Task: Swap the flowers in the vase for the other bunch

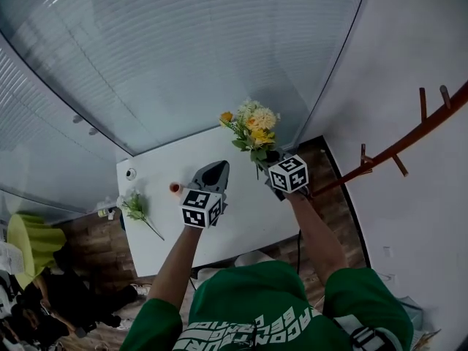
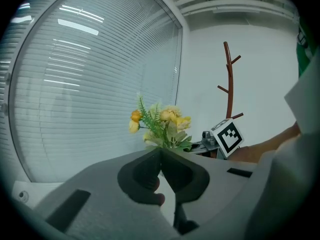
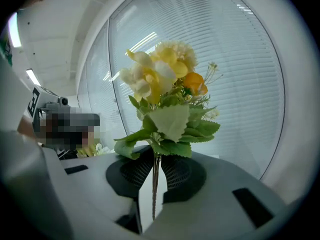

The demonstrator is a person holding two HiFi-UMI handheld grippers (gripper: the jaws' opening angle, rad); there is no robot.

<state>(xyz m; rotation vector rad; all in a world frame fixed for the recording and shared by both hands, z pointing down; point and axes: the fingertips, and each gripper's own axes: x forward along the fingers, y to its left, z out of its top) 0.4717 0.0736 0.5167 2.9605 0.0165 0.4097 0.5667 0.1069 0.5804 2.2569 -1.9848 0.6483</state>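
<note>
White-blossomed green sprig [image 1: 136, 208], the other bunch, lies near the left edge of the white rectangular worktop [image 1: 241, 221], its thin stem trailing toward the near edge. Just right of it sits a small reddish thing [image 1: 175, 188], too small for us to identify. Next comes the grey left gripper [image 1: 216, 170], hanging over the middle of the worktop. Its jaws meet at the tips, with nothing we can name between them. Further right, the grey right gripper [image 1: 266, 161] pinches the stems of the yellow, orange and cream bunch of flowers [image 1: 251, 126]. It holds the bunch upright in the air over the worktop's far edge, toward the right corner.

We judge that this bunch now wants laying down. We would keep the pinch low on the stems and lower it onto bare worktop, well apart from the sprig. We would let go only once the stems rest flat.

The stems look thin and wiry. The leaves are broad, serrated and cloth-like, likely artificial, and the blooms are ruffled and soft. Both grippers have matte shells and dark ribbed pads [image 3: 177, 173].
</note>
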